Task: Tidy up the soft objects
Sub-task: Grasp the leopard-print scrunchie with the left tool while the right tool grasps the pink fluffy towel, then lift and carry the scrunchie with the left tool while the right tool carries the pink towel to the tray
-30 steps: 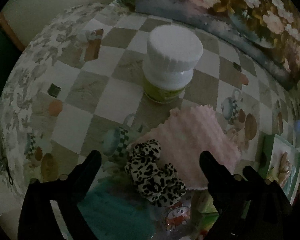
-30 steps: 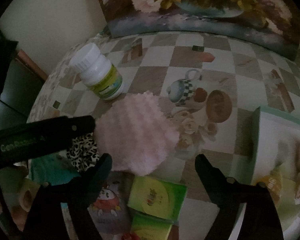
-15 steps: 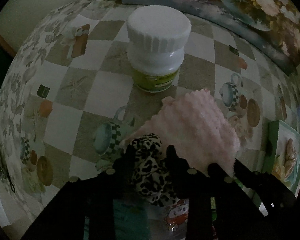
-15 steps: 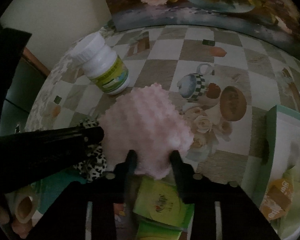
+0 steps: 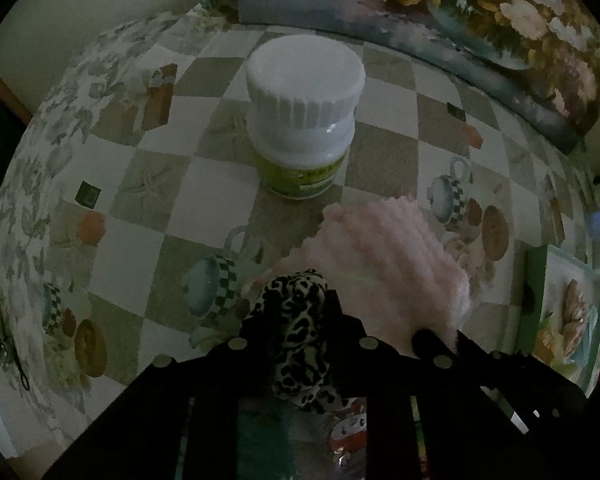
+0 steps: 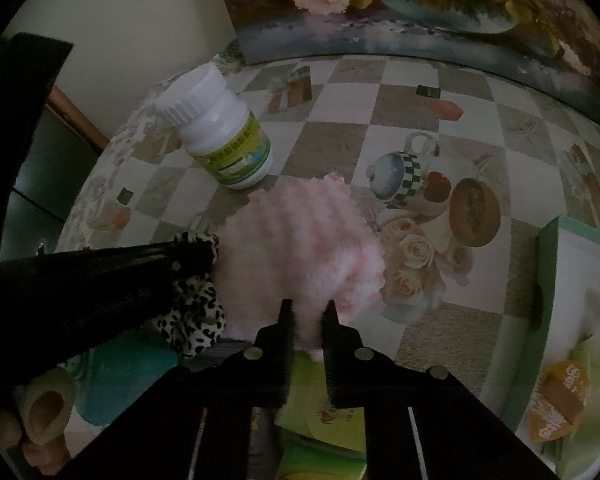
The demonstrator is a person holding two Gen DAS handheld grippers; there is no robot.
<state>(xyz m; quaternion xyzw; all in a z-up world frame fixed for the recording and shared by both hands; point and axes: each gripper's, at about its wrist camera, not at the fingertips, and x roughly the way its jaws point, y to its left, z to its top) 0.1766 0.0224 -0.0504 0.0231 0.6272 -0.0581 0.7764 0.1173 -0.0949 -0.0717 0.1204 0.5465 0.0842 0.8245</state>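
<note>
The leopard-print scrunchie [image 5: 300,332] is being pinched by the left tool [image 5: 296,300], whose jaws are closing on the bunched fabric held between them; it is lying at the near edge of the bench [image 5: 204,184], touching the pink fluffy cloth [image 5: 388,264] on its right. The pink fluffy cloth is being gripped at its near edge by the right tool [image 6: 308,316], whose jaws are likewise closing with a fold of pink pile squeezed between them. In the right wrist view the left tool is being seen as a dark bar coming in from the left over the scrunchie. Beyond the cloth a white bottle [image 5: 304,116] with a ribbed cap and a green label is standing upright on the chequered bench covering, apart from the cloth. A flower painting [image 6: 420,8] is being leaned against the wall at the back of the bench. A green box [image 6: 572,320] is lying at the right, and green packets [image 6: 328,420] and a teal item [image 6: 128,380] are lying under the tools, too dim to be identified. Fingers of a person's hand [image 6: 40,412] are being shown at the lower left.
</note>
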